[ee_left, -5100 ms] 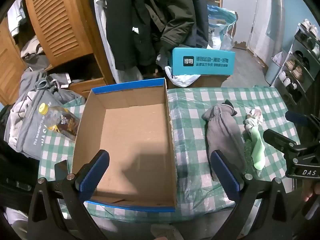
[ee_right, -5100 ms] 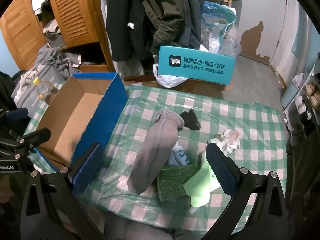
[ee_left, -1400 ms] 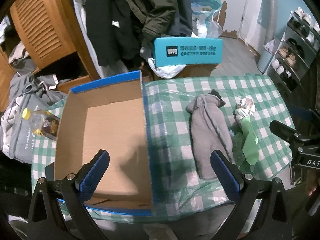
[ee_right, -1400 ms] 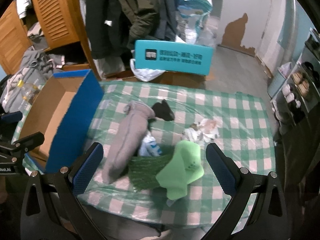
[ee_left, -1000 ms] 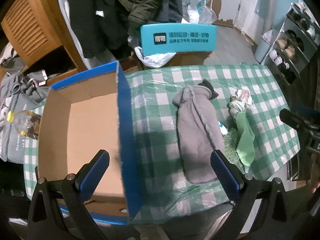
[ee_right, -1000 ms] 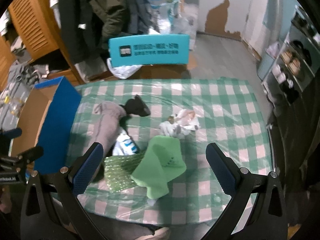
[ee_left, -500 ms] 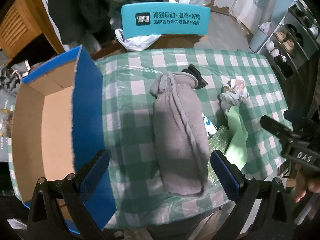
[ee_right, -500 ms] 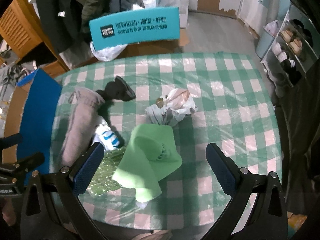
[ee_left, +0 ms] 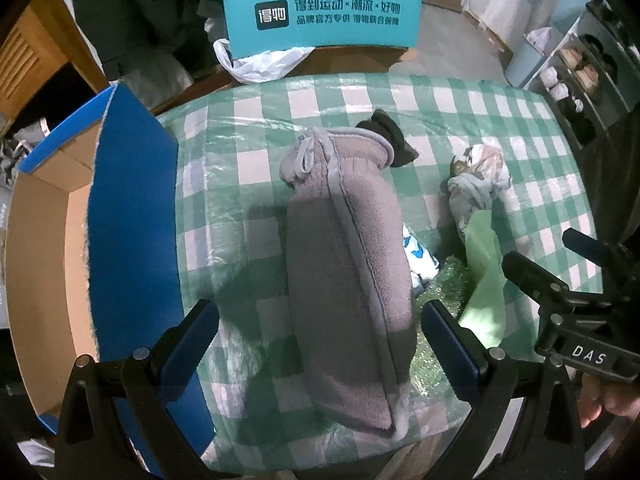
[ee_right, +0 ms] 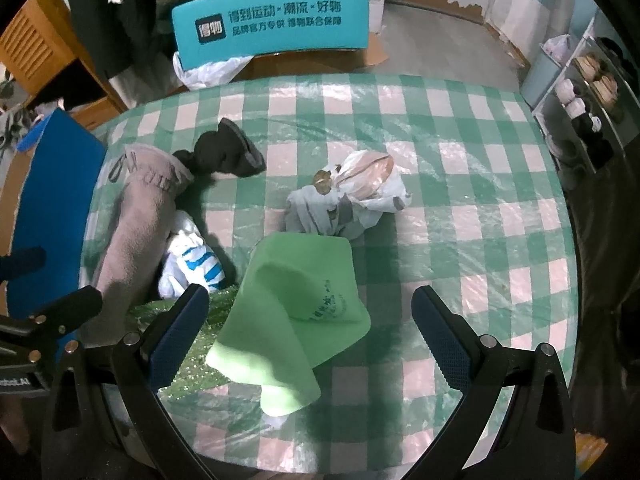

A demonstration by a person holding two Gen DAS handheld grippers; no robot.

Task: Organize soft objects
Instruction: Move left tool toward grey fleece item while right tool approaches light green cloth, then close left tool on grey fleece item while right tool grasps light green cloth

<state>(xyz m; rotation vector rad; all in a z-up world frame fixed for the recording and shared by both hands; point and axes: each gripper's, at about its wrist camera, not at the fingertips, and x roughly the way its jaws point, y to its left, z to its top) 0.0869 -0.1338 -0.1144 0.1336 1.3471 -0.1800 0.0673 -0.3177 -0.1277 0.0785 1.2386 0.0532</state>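
A long grey fleece pouch (ee_left: 348, 256) lies on the green checked table (ee_left: 256, 176), between the wide-open fingers of my left gripper (ee_left: 318, 336). It also shows in the right wrist view (ee_right: 132, 236). A light green cloth (ee_right: 296, 304) lies between the open fingers of my right gripper (ee_right: 310, 332). Beside these lie a white and blue sock (ee_right: 192, 260), a glittery green cloth (ee_right: 192, 344), a dark sock (ee_right: 224, 152) and a crumpled pale bundle (ee_right: 352, 196). The open cardboard box with blue sides (ee_left: 132, 216) stands at the left.
A teal lid with white lettering (ee_right: 272, 20) stands behind the table over a white plastic bag (ee_right: 208, 70). Dark coats (ee_left: 132, 12) hang at the back left. A shoe rack (ee_right: 592, 92) stands at the right. The table's near edge is just under both grippers.
Both grippers have moved right and closer to the table. The left went from over the box to over the grey pouch. The right now hangs over the green cloth.
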